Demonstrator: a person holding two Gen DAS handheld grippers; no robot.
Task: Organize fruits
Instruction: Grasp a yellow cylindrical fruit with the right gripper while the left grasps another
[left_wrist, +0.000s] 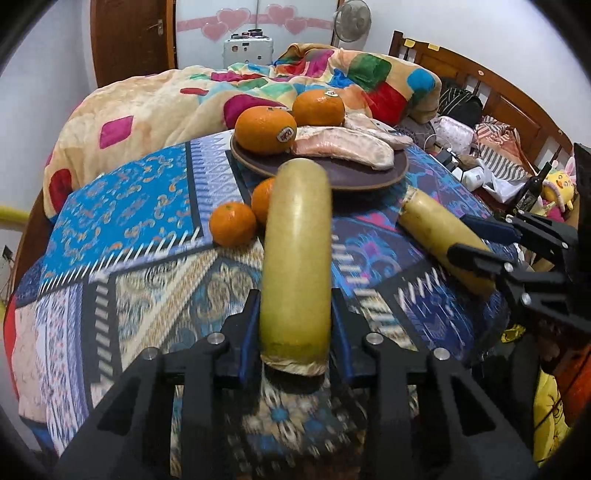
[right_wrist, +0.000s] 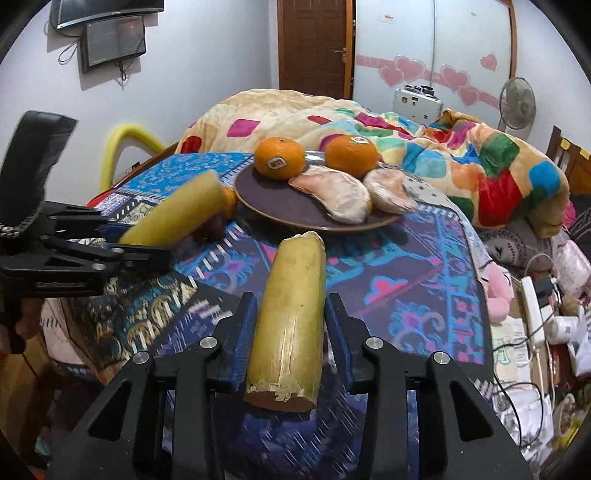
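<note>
A patterned blue cloth covers the table, which stands against a bed heaped with a patchwork quilt. The left gripper is clamped on one yellow-green cane piece; the right gripper is clamped on a second cane piece, both just above the cloth. A dark plate beyond holds two oranges and pomelo segments. Two small oranges sit on the cloth beside it. A wooden door and fan stand behind.

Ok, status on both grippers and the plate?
Left gripper shut on a cane piece. Right gripper shut on the other cane piece. Plate holds two oranges, two pomelo segments.
</note>
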